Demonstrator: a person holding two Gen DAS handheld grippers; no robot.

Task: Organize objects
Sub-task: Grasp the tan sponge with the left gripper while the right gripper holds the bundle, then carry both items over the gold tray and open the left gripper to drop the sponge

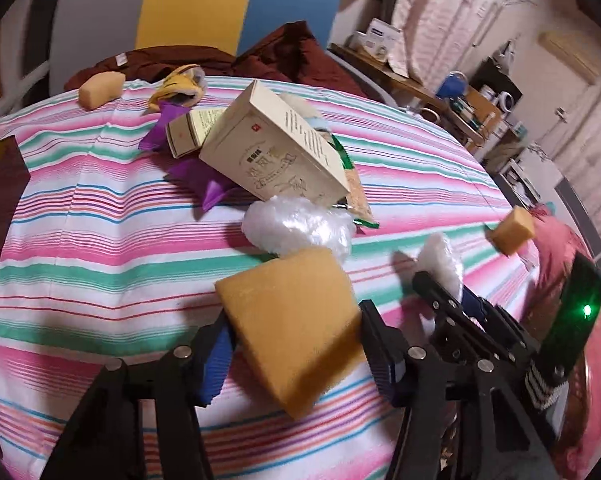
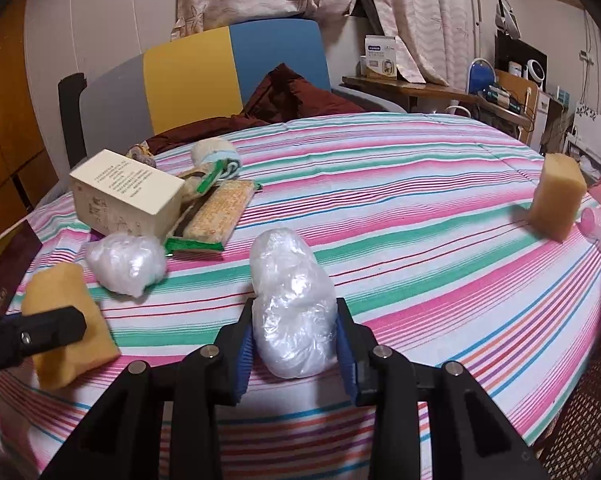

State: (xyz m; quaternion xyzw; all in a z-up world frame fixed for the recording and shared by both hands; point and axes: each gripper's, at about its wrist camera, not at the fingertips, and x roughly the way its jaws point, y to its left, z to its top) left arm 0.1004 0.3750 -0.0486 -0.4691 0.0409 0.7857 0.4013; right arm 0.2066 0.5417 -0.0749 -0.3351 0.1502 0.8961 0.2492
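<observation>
Clamped in the right claw, a plastic wad sits near the bed's near edge, while the left claw pinches a sponge beside it. Only the left view shows a third sponge and a banana peel at the far edge. Only the right view shows the biscuit pack plainly, beside the box.
</observation>
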